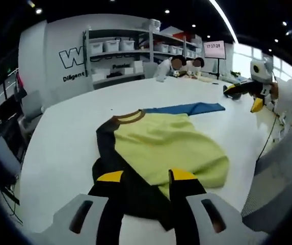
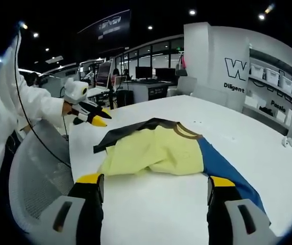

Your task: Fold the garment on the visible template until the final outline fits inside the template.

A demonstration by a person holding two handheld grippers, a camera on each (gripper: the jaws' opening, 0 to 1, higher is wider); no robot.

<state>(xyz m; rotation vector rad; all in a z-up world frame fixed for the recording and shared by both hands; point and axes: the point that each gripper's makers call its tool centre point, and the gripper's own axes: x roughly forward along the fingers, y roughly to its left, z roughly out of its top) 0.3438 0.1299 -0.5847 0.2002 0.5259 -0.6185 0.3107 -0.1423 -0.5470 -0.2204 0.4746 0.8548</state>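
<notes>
Left tongs [image 1: 147,177]: yellow-tipped jaws stand apart, nothing between them; they hover over the near black edge of the garment, contact with the cloth not certain. In the right gripper view they appear as a white-and-yellow tool [image 2: 90,115] held off the tabletop beyond the garment's black sleeve.
Right tongs [image 2: 155,182]: jaws spread wide, released, gripping nothing; they hang over bare tabletop just short of the garment's near edge. In the left gripper view they sit at the far right [image 1: 254,94], well apart from the cloth.
Garment [image 2: 158,148]: short shirt, yellow-green body, brown collar, one black sleeve, one blue sleeve; lies flat in the middle of the tabletop, body bunched and partly doubled over, blue sleeve stretched out sideways.
Tabletop [image 2: 237,132]: white, broad; no template outline can be made out on it in either view.
Progress (judged): early to middle; body looks loosely folded once, both sleeves lie outside it, outline ragged.
Left to do (judged): turn in both sleeves, square the body, check fit against the template.
Person: white sleeve [image 2: 31,104] carries the left tongs, arm extended out over the tabletop.
Surroundings: grey chair [image 2: 36,178] beside the tabletop; shelving with bins [image 1: 120,51] behind.
</notes>
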